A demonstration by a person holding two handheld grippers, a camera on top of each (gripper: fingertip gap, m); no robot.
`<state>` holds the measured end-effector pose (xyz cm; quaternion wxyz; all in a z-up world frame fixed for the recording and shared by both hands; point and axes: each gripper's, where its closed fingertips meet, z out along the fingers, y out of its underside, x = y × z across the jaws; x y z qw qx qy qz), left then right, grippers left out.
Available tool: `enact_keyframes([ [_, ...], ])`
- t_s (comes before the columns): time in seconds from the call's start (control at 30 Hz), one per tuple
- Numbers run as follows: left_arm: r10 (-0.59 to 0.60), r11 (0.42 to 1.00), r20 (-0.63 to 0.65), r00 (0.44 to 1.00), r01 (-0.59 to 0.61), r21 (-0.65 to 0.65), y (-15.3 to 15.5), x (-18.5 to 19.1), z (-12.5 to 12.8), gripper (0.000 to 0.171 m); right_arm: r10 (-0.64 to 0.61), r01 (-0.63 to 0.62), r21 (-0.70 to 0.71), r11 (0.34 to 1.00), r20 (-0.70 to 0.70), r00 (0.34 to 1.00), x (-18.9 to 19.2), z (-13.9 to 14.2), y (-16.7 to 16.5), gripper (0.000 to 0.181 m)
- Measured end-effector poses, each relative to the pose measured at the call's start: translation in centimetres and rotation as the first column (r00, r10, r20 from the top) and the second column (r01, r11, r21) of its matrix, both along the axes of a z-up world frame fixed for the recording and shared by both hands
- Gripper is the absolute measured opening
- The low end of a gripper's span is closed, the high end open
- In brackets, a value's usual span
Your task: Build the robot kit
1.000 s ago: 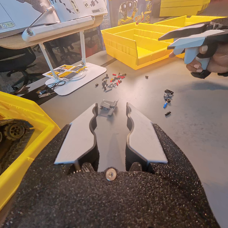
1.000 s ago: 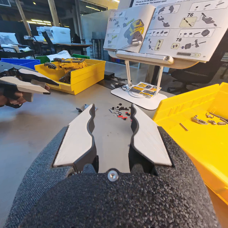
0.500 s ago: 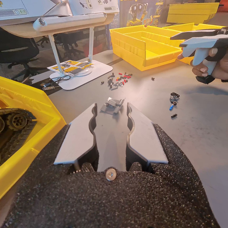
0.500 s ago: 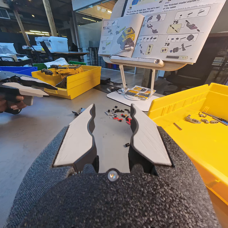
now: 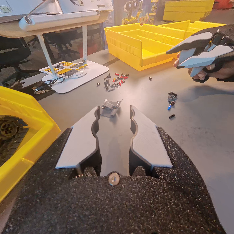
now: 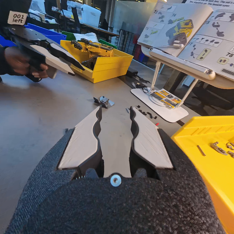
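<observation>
Grey plastic piece (image 5: 110, 108) on the smooth grey table (image 5: 189, 133)
Both jaws are held apart, empty: left gripper (image 5: 114, 108) just before the angular piece, right gripper (image 6: 115, 108) near small scattered pegs (image 5: 114, 81).

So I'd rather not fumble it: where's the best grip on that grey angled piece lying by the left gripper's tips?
Probably the grey piece's boxy middle, across its narrow width. It lies flat on the table with thin flared plates, poor purchase. Come from above with the left gripper, already open just short of it.
</observation>
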<state>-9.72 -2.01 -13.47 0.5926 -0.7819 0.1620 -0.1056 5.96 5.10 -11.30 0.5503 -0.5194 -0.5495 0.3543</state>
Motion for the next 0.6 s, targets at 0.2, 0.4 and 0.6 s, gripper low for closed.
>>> enact_keyframes([
  [0.2, -0.091, 0.996, -0.042, 0.995, 0.090, -0.028, -0.4, 2.2, -0.7, 0.042, 0.179, -0.184, 0.016, 0.983, 0.164, 0.970, -0.4, -2.9, -3.8, 0.036],
  [0.4, -0.143, 0.988, -0.057, 0.988, 0.140, -0.059, -0.7, 3.7, -1.5, 0.041, 0.228, -0.261, 0.034, 0.965, 0.389, 0.893, 0.3, -7.0, -4.8, 0.035],
  [0.6, -0.157, 0.986, -0.082, 0.984, 0.152, -0.065, -0.8, 4.1, -1.8, 0.041, 0.201, -0.228, 0.003, 0.974, 0.465, 0.862, 0.6, -8.6, -3.7, 0.033],
])
